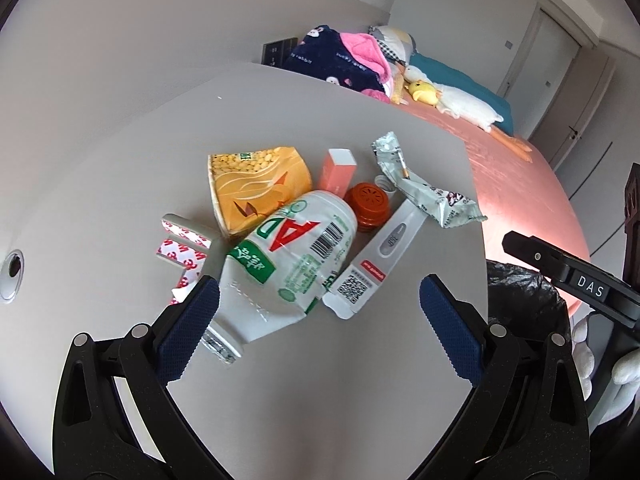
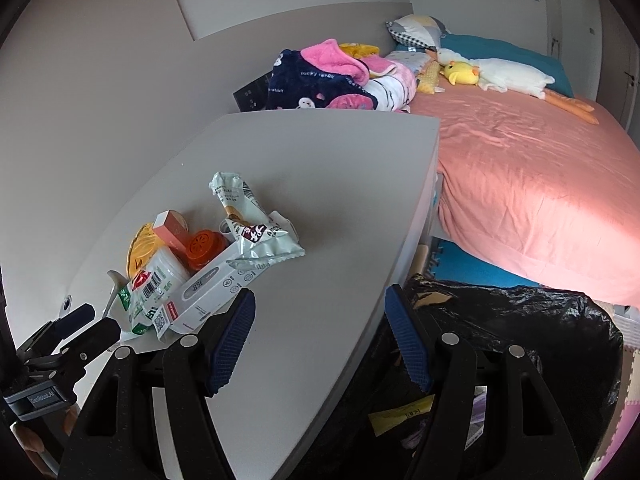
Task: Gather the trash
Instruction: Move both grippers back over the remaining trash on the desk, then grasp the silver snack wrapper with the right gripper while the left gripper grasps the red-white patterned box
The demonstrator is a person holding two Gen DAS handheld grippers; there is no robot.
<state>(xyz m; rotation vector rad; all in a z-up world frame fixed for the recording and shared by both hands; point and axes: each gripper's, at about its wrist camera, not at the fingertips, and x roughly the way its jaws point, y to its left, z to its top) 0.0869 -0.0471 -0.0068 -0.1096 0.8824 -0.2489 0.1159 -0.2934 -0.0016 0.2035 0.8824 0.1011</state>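
Trash pile [image 1: 312,232] is sitting mid-frame on the grey table [image 1: 320,380], crushed white bottle [image 1: 288,268] nearest. Left gripper [image 1: 320,308] is hanging wide open, straddling the bottle's neck end, not touching it. Right gripper [image 2: 320,340] is hovering open and empty over the table edge, black bin bag [image 2: 520,320] at lower right, pink bed [image 2: 520,180] beyond.

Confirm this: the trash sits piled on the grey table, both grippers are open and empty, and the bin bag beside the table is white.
One thing is wrong: the bin bag is black, not white, as the right wrist view shows. The rest stands: trash on the grey table, left gripper and right gripper open and empty.
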